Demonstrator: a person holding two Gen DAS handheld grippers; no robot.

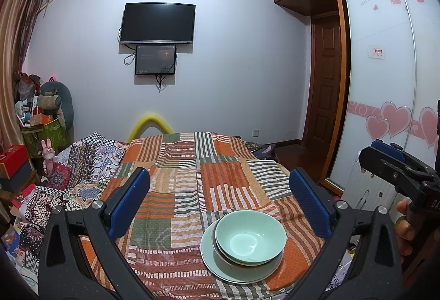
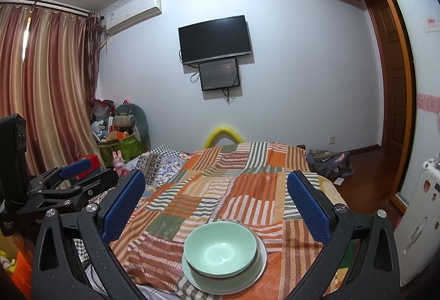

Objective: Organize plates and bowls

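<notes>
A pale green bowl (image 1: 249,236) (image 2: 220,247) sits nested on a stack: a metal-rimmed dish under it and a wide pale green plate (image 1: 217,264) (image 2: 198,279) at the bottom. The stack rests on the striped patchwork cloth (image 1: 192,179) (image 2: 220,190) near the front edge. My left gripper (image 1: 220,201) hangs above and behind the stack, open and holding nothing. My right gripper (image 2: 217,201) is likewise open and bare above the stack. Each gripper shows in the other's view: the right gripper (image 1: 385,162) at the right edge, the left gripper (image 2: 82,176) at the left.
The cloth covers a bed or table that runs toward the far wall with a TV (image 1: 158,23). Clutter, boxes and a plush rabbit (image 1: 48,154) stand at the left. A wardrobe with heart decals (image 1: 385,79) and a white suitcase (image 2: 420,206) stand at the right.
</notes>
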